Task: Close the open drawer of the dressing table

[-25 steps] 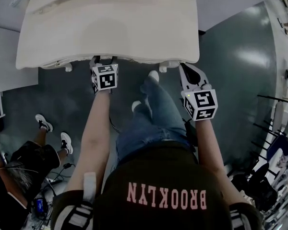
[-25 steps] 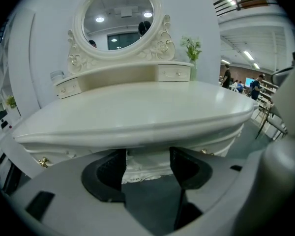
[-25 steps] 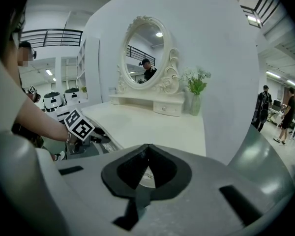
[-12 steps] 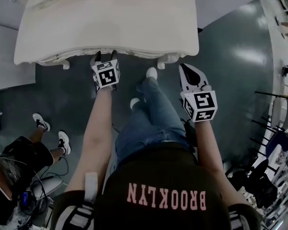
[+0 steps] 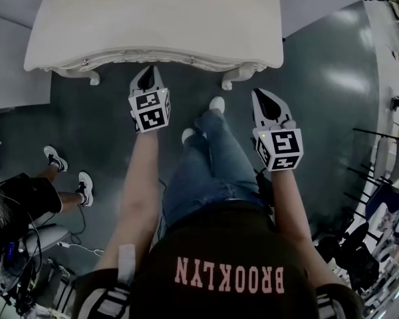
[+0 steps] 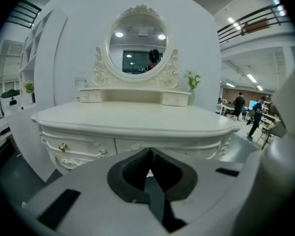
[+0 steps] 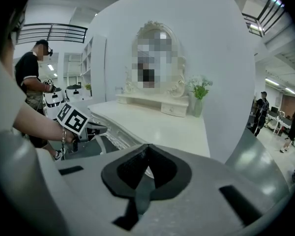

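Observation:
The cream dressing table (image 5: pixel 153 25) fills the top of the head view. Its front drawers (image 6: pixel 78 146) with small gold knobs (image 6: pixel 62 146) sit flush with the carved front. My left gripper (image 5: pixel 146 73) hangs just short of that front, near the middle. Its jaws are shut with nothing between them, as the left gripper view also shows (image 6: pixel 148 152). My right gripper (image 5: pixel 263 95) is off the table's right front leg (image 5: pixel 229 82), shut and empty. In the right gripper view (image 7: pixel 147 147) it looks along the table top from the right corner.
An oval mirror (image 6: pixel 140 43) and a small vase of flowers (image 6: pixel 191 82) stand at the table's back. My legs in jeans (image 5: pixel 213 158) are between the grippers. Another person (image 5: pixel 20 201) and cables are at the lower left, with racks (image 5: pixel 386 178) to the right.
My left gripper has drawn back from the table's front edge, where it stood open, and its jaws have shut. The right gripper has also pulled back a little.

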Tool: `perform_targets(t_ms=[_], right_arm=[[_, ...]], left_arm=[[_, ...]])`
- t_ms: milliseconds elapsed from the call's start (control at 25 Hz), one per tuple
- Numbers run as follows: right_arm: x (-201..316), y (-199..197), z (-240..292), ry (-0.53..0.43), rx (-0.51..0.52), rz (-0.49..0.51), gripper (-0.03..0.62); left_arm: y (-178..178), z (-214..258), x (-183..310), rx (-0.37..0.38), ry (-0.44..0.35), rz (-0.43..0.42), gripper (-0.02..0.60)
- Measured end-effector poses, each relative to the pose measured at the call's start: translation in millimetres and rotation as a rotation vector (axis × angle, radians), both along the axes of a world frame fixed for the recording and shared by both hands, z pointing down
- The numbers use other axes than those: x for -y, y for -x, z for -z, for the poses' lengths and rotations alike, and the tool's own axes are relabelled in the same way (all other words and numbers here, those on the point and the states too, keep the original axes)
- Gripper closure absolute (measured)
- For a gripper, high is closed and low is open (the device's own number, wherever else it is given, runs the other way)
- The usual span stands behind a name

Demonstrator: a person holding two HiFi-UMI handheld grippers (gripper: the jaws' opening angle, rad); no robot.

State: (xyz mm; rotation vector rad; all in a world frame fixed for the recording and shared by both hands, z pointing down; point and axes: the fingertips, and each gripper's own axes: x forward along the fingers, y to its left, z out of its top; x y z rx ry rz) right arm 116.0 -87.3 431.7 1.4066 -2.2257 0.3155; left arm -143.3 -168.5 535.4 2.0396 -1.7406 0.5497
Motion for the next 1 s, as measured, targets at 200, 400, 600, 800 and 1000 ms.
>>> perform_targets(t_ms=[200, 400, 600, 800, 1000], right_arm=[[-5.3, 7.8, 10.2, -0.035, 0.0, 0.014, 0.597], [-14.5, 8.5, 20.7, -0.061, 0.023, 0.032, 0.597], [-27.8, 8.7, 22.0, -0.07, 0.055, 0.055, 0.597], [-42.8, 4.5, 32.3, -0.099, 0.066, 0.103, 0.597], [-64.8, 0.0, 57.3, -0.14, 0.102, 0.137, 0.599]], left_arm=[[6.5, 24.5, -15.2, -0.016, -0.078, -0.012, 0.577], [4.9, 48.2, -37.4, -0.006, -0.129, -0.034, 0.577], [-5.1, 70.5, -65.4, 0.014, -0.173, -0.068, 0.577], [-33.9, 95.0, -92.9, 0.016, -0.221, -0.098, 0.577], [-52.1, 126.1, -121.8, 0.021, -0.269, -0.091, 0.577]])
